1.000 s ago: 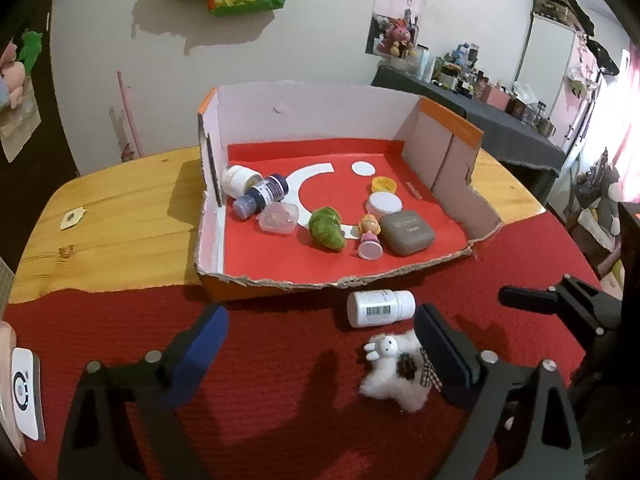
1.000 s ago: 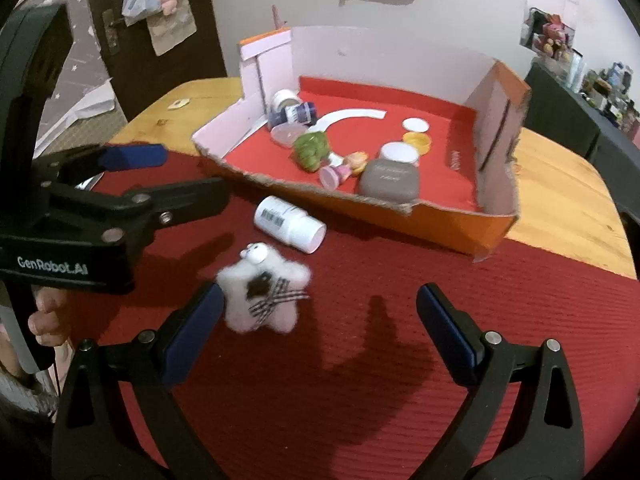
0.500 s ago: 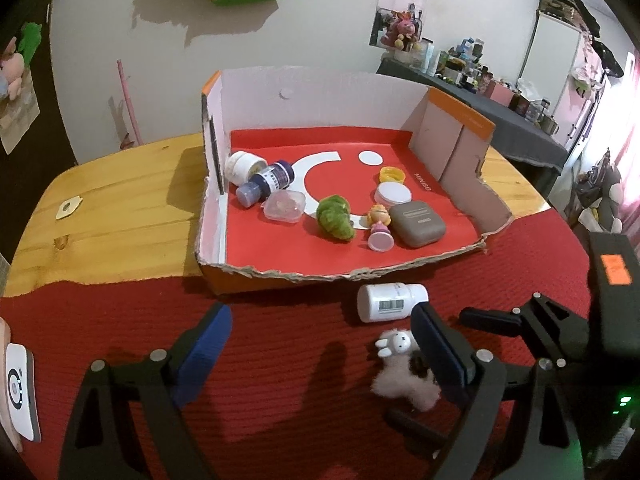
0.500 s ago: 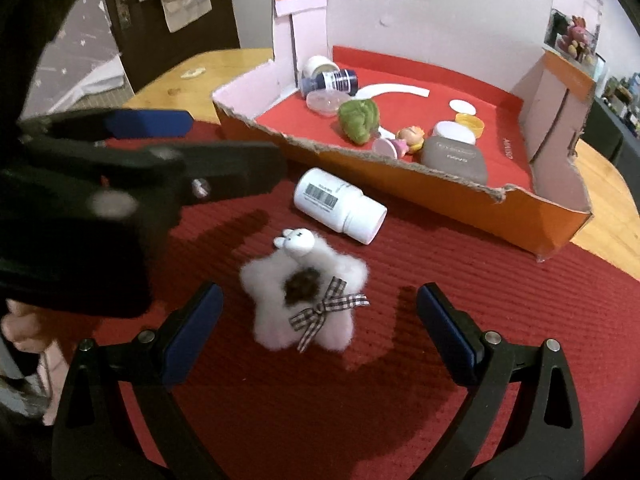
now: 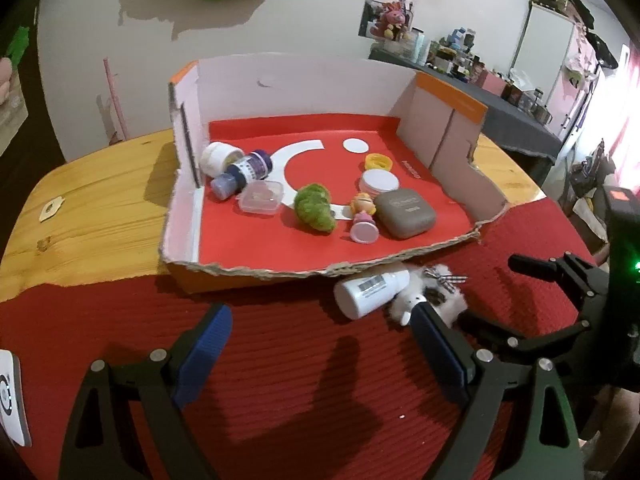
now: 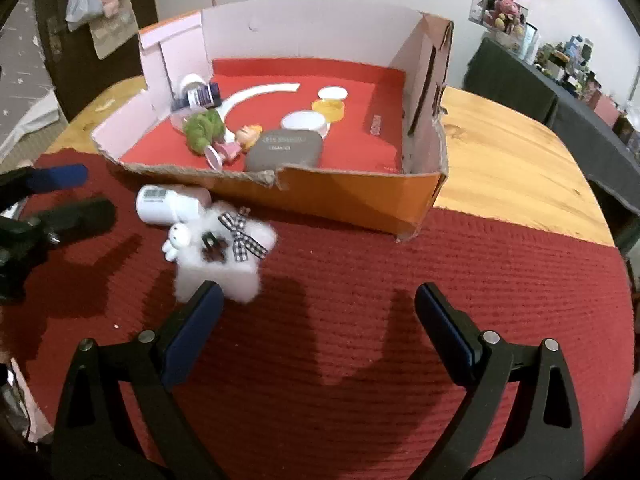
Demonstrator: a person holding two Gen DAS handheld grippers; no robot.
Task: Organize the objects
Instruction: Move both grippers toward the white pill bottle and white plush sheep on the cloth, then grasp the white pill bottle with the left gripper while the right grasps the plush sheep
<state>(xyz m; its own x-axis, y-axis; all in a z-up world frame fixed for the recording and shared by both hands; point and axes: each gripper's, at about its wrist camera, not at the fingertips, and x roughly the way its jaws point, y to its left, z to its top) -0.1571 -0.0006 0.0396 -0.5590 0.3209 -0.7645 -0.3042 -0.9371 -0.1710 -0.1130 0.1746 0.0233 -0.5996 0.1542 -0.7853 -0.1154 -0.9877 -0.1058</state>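
A white fluffy star toy with a checked bow (image 6: 224,248) lies on the red mat, touching a white pill bottle (image 6: 170,205) lying on its side in front of the cardboard box (image 6: 340,196). Both show in the left wrist view: toy (image 5: 436,294), bottle (image 5: 370,292). My right gripper (image 6: 318,316) is open and empty, its left fingertip (image 6: 200,312) against the toy's near edge. My left gripper (image 5: 320,340) is open and empty, left of the bottle. The box (image 5: 188,216) holds a green plush (image 5: 314,208), a doll (image 5: 363,220), a grey case (image 5: 405,214) and small jars.
The red mat (image 6: 360,280) covers the near half of a wooden table (image 6: 500,168). The box has high back and side walls and a torn low front edge. A white device (image 5: 10,396) lies at the mat's far left.
The star toy has shifted up against the pill bottle, near the box front. My right gripper has swung right and lies behind the toy. The left gripper has drawn back slightly.
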